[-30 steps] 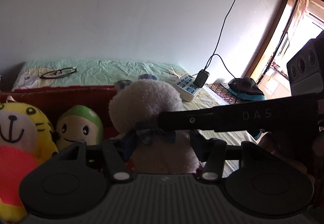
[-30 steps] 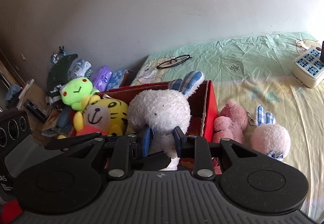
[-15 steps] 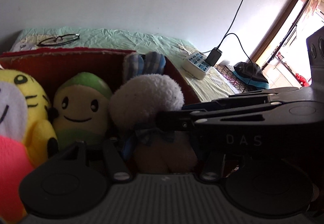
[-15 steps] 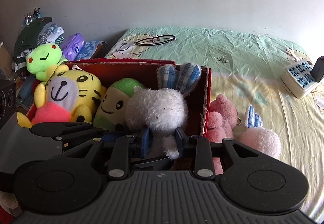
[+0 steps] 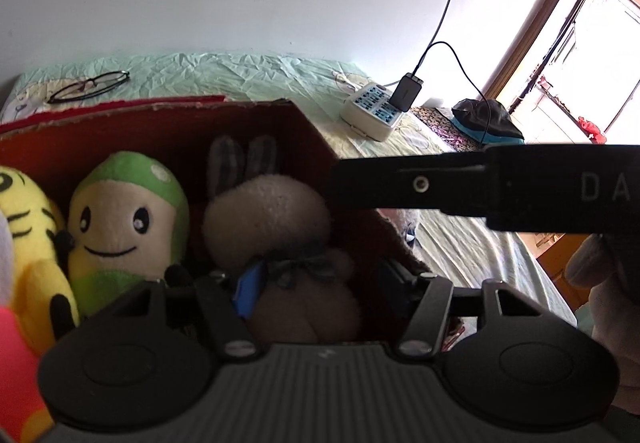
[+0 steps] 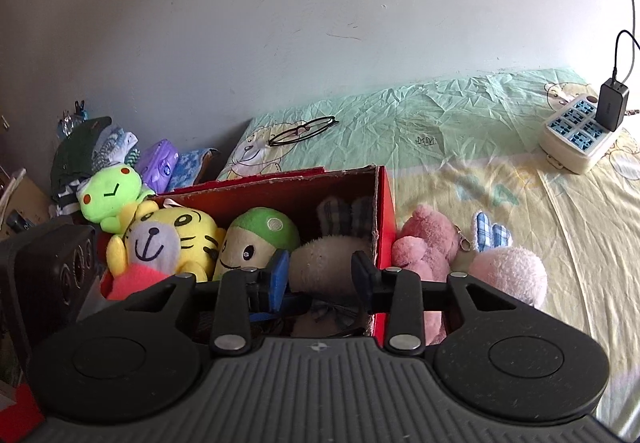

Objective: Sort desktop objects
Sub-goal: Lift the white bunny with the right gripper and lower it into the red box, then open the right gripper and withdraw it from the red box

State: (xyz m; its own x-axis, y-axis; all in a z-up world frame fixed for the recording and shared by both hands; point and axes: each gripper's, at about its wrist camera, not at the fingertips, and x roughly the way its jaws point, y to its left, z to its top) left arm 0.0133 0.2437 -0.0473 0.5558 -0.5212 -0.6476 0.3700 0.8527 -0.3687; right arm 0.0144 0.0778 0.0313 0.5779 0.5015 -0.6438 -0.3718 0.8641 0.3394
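Note:
A white plush rabbit with plaid ears sits inside the red cardboard box, at its right end, beside a green-capped plush and a yellow tiger plush. My left gripper is open, its fingers apart on either side of the rabbit's body. My right gripper is open above the rabbit, fingers wide of its head. The right gripper's body crosses the left wrist view as a black bar.
A pink pig plush and a pink rabbit plush lie on the bed right of the box. Glasses and a power strip lie further back. A green frog plush sits left of the box.
Both grippers lowered the white rabbit into the red box and opened, letting it go. The rabbit now rests in the box's right end.

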